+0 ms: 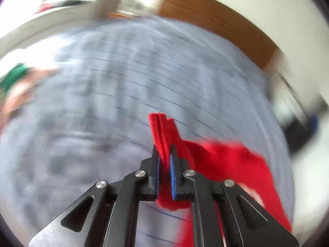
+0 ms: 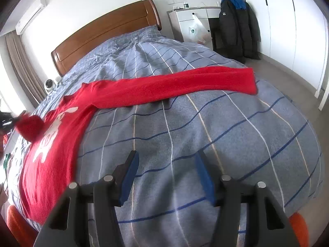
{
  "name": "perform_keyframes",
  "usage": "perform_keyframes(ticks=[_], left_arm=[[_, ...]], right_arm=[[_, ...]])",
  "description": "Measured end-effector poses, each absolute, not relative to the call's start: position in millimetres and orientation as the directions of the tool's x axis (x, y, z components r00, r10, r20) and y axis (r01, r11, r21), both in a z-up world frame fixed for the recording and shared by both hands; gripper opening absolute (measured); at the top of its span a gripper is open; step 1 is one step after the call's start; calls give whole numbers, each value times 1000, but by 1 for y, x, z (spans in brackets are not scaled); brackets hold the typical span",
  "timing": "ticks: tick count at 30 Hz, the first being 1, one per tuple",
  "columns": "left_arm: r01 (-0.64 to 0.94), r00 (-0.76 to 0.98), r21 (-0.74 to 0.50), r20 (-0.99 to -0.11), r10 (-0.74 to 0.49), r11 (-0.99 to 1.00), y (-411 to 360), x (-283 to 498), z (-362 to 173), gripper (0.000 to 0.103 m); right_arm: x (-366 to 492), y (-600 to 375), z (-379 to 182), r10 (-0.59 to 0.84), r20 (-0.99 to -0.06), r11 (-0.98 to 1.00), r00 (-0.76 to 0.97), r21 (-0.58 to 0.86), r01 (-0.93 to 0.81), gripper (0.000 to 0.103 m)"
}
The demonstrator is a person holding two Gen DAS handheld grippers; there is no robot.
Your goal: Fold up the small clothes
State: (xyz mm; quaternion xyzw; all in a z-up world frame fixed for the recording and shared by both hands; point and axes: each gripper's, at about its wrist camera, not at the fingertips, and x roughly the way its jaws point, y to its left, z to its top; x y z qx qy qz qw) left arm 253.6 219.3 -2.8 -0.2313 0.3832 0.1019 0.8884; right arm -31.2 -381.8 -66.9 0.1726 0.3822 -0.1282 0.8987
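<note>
Beyond the released right claw [image 2: 166,177], the red sweater's [image 2: 61,144] outstretched sleeve [image 2: 185,84] lay crosswise on the bed [image 2: 226,144]; the left claw [image 1: 164,160] gripped its other cuff [image 1: 159,131].

both grippers — left gripper [image 1: 164,154], right gripper [image 2: 166,162] — black linkage arms, 4 silver round screws each, blue pads [image 2: 130,177] lining 2 fingers.

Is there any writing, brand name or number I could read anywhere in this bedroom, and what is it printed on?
No text can be read.
White design on the red knitted sweater: a picture, possibly with letters, too distorted to read.
Round green logo on the white plastic bag: too small.
Small white mark on the dark hanging jacket: too small.
White wall air conditioner: no legible label.
Left wrist view: too blurred.
</note>
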Motion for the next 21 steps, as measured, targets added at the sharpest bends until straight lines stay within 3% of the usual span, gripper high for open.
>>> perform_keyframes(ticks=[4, 13, 16, 21], left_arm=[[-542, 616, -316, -780, 112, 779, 287, 232, -38, 7], [-650, 552, -306, -819, 155, 695, 318, 196, -100, 7], [-651, 594, -388, -796, 119, 652, 331, 169, -101, 7], [-629, 578, -413, -815, 41, 659, 337, 140, -114, 7]], right_arm=[[-28, -376, -69, -92, -738, 917, 669, 199, 345, 56], [-24, -366, -72, -102, -748, 931, 656, 161, 328, 57], [-24, -367, -73, -102, -750, 931, 653, 160, 329, 56], [-23, -366, -74, -106, -755, 931, 647, 154, 332, 56]])
